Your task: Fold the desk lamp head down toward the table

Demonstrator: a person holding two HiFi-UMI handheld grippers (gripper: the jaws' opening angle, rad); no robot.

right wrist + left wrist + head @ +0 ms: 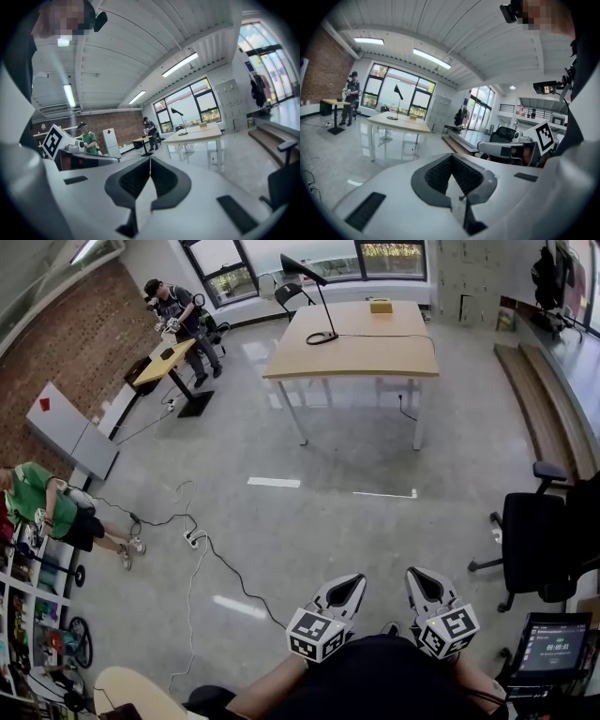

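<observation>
You held your left gripper [351,581] and right gripper [418,576] close in front of your body, side by side above the floor [328,456]. Each had its jaws pressed fully together with nothing between them, and neither touched anything. A black office chair [536,538] stood off to your right. Well beyond, the desk lamp [322,304] stood upright on the left part of the wooden table [375,357], its head raised, with a small yellow box [380,305] near it.
</observation>
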